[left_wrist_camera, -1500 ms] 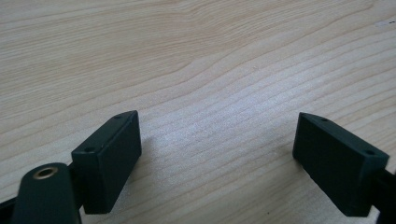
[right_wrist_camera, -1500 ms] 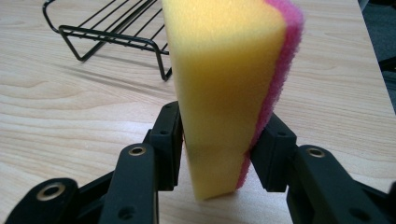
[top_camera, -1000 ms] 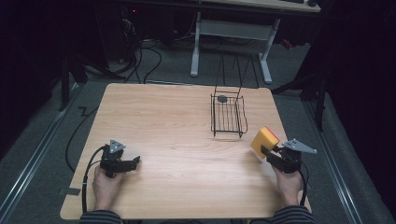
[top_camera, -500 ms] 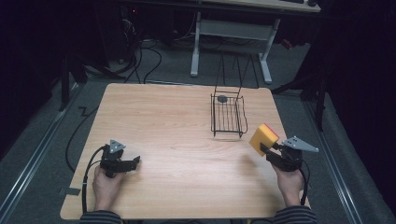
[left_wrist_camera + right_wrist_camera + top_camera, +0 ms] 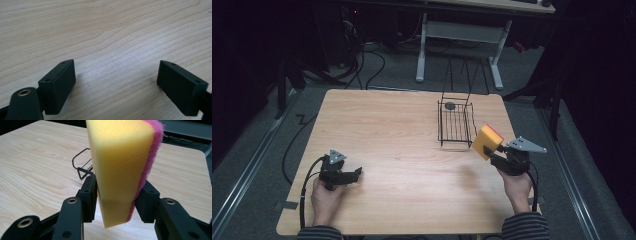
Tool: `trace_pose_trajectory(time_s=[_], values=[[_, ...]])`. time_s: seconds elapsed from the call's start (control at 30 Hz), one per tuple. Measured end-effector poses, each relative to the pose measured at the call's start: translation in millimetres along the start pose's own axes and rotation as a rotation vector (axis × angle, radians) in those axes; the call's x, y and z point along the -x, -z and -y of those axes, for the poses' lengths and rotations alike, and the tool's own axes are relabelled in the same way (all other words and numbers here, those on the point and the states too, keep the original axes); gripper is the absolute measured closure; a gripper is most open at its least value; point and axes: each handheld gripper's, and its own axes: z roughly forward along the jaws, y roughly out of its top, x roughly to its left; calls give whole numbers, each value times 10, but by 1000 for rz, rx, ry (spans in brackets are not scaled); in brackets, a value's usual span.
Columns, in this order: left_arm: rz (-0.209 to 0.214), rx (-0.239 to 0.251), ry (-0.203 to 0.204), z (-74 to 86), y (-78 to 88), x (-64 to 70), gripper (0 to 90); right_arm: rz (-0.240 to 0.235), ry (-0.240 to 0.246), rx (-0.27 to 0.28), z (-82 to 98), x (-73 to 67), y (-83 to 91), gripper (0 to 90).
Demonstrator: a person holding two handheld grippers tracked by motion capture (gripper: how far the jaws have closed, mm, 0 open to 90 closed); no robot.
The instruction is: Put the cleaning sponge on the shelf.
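In the high view, the right claw (image 5: 488, 153) clamps a yellow sponge (image 5: 486, 141) above the bench (image 5: 402, 130), just beside the near right corner of the black wire basket (image 5: 456, 125); its jaws are mostly hidden behind the sponge. The left claw (image 5: 356, 172) rests low at the near left, its gap too small to judge there. In the left gripper view, its jaws stand wide apart over bare wood, holding nothing. In the right gripper view, both pads (image 5: 88, 192) press the sponge's (image 5: 120, 170) lower part; the top is cut off, and the basket (image 5: 82, 167) is largely hidden behind it.
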Motion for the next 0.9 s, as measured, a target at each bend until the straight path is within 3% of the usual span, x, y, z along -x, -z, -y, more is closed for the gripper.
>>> trace_pose_trajectory(time_s=[0.47,0.9], values=[[-1,0,0,1,0,1,158,-9,7,0,-267,-50,-238,572],[-1,0,0,2,2,1,158,-7,-8,-32,-426,-79,-605,573]])
